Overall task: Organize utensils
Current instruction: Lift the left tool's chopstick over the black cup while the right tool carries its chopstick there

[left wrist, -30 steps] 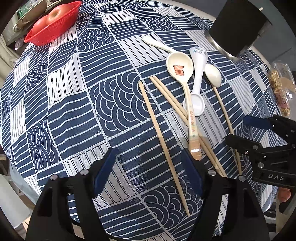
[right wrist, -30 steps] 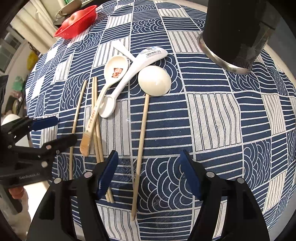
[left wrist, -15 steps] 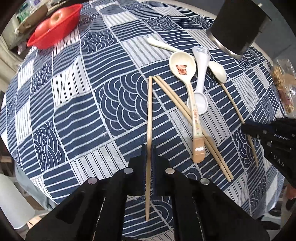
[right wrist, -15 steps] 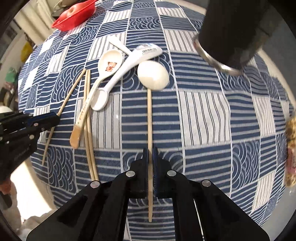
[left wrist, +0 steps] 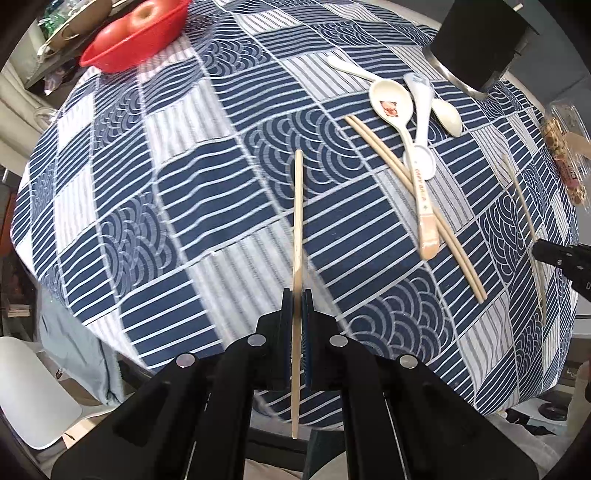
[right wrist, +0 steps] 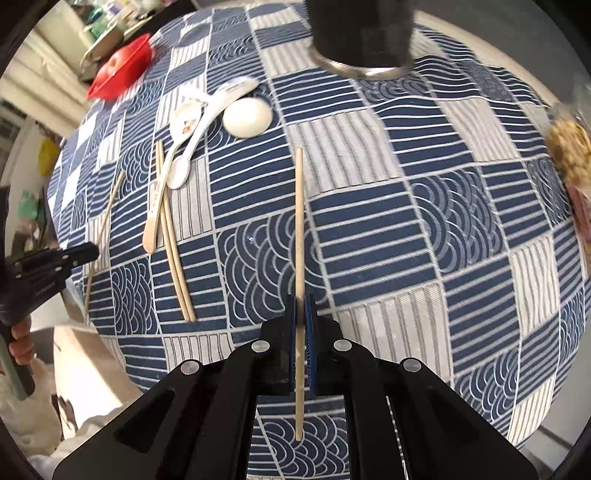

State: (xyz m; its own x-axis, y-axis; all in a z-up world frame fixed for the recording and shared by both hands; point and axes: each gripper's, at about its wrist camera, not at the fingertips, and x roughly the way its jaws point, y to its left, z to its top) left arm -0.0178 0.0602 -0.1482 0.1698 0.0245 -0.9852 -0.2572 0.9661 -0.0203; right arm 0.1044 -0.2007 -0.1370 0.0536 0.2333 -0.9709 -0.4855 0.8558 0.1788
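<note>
1. Blue-and-white patterned cloth [left wrist: 207,206] covered the round table, with a black holder [right wrist: 360,33] at its far side.
2. Left gripper [left wrist: 296,295] was clamped on one chopstick [left wrist: 297,221]; right gripper [right wrist: 302,301] was clamped on another chopstick [right wrist: 299,221].
3. Each stick's long axis ran straight ahead between the jaws, tip forward.
4. By my judgement the holder lay nearer the right gripper, ahead of it.
5. Orange lettering on a spoon handle [left wrist: 421,184] was too small to read surely.

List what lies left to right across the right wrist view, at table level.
Left gripper → pair of chopsticks → chopstick clamped in the right gripper → snack bag.
</note>
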